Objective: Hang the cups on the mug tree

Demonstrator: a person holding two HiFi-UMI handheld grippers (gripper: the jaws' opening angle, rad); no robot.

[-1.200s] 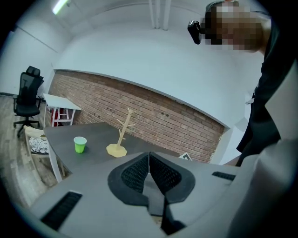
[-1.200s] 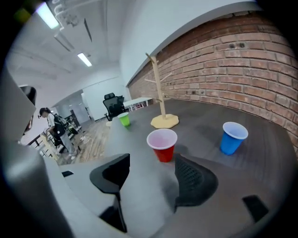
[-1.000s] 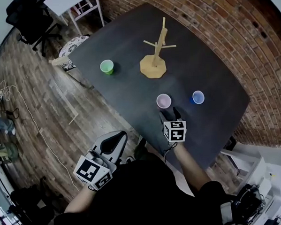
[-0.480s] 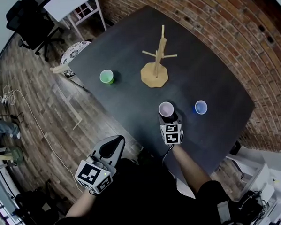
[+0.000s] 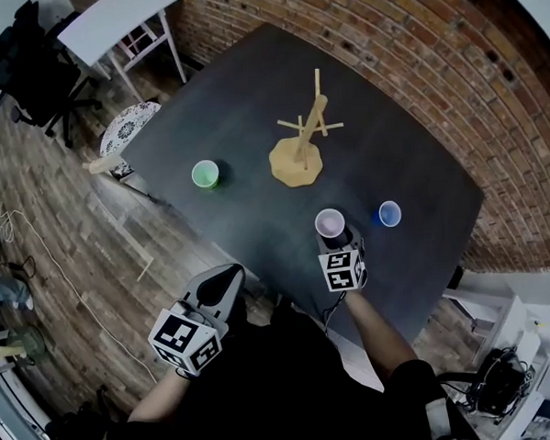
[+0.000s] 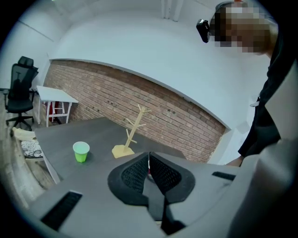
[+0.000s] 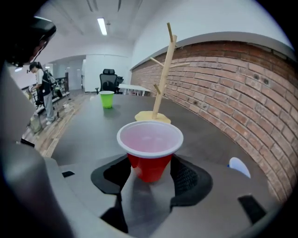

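On the dark table (image 5: pixel 233 125) a red cup (image 5: pixel 329 223) with a white rim stands upright between the jaws of my right gripper (image 5: pixel 336 235). In the right gripper view both pads sit against the red cup's (image 7: pixel 150 153) sides, so the right gripper (image 7: pixel 150 168) is shut on it. The wooden mug tree (image 5: pixel 301 149) stands bare farther back, also visible as the mug tree (image 7: pixel 160 79). A green cup (image 5: pixel 204 173) stands to the left and a blue cup (image 5: pixel 389 214) to the right. My left gripper (image 5: pixel 227 283) is shut and empty, off the table's near edge.
A brick wall (image 5: pixel 452 86) borders the table's far and right sides. A white desk (image 5: pixel 117 20), a black office chair (image 5: pixel 32 66) and a patterned stool (image 5: pixel 128 130) stand on the wood floor at the left. A person (image 7: pixel 44 93) stands far off.
My right gripper moved forward until its jaws reached round the red cup, and it now grips it. The left gripper stayed low by the table's near edge, shut.
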